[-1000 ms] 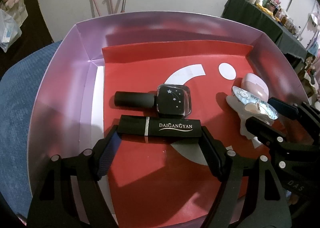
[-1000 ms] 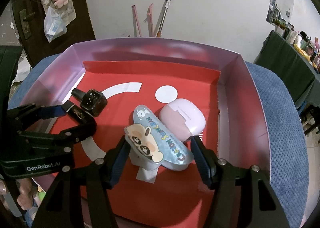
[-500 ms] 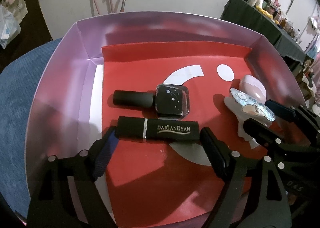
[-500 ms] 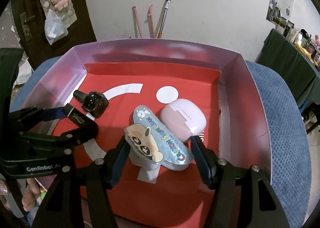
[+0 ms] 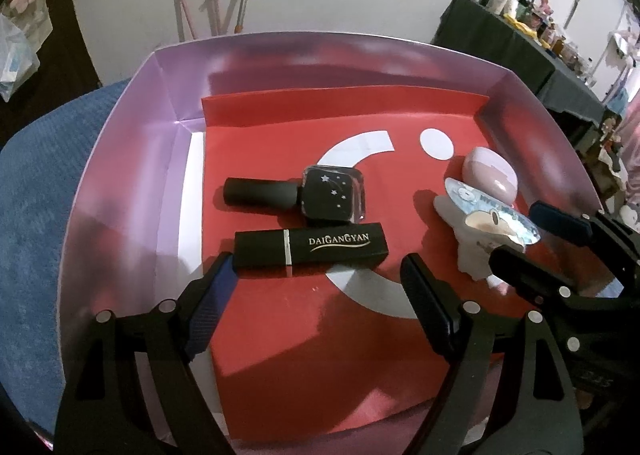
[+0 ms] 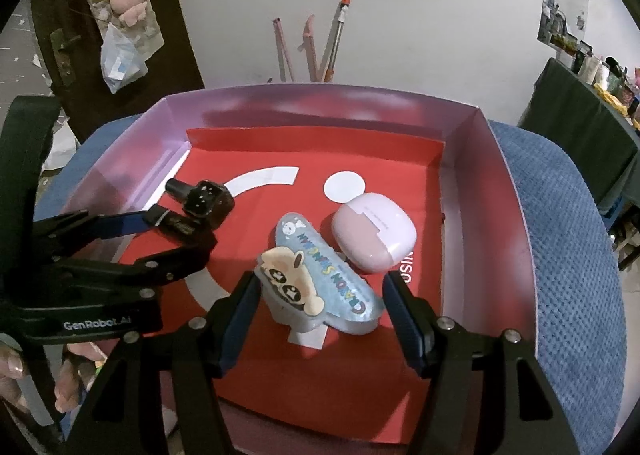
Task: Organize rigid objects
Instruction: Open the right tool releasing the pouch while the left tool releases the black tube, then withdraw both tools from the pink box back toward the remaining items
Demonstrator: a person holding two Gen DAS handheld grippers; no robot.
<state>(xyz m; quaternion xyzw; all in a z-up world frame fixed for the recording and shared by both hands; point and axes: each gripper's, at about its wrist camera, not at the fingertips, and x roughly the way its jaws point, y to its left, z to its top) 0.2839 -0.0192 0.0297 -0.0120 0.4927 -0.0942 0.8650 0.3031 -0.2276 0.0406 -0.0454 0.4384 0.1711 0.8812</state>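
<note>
An open pink box (image 5: 120, 175) lined with red paper holds everything. A black DAIGANGYAN lipstick (image 5: 310, 245) lies flat in it, with a black star-printed nail polish bottle (image 5: 296, 197) just behind. My left gripper (image 5: 318, 261) stands open: its left fingertip is at the lipstick's end, its right one apart from it. In the right wrist view my right gripper (image 6: 320, 287) is shut on a cartoon-printed case (image 6: 320, 279), pads against both its ends. A pink earbud case (image 6: 374, 235) lies right behind. The left gripper (image 6: 184, 233) shows there beside the bottle (image 6: 208, 201).
The box (image 6: 512, 183) sits on a blue cushioned seat (image 6: 568, 295). Pink sticks and a pole (image 6: 312, 47) lean on the white wall behind. A dark cluttered table (image 5: 520, 55) stands at the right. A hand (image 6: 16, 367) shows at the lower left.
My left gripper's jaws spread off the lipstick's ends, and the lipstick now lies free on the red paper. The right gripper and the cartoon case have hardly shifted.
</note>
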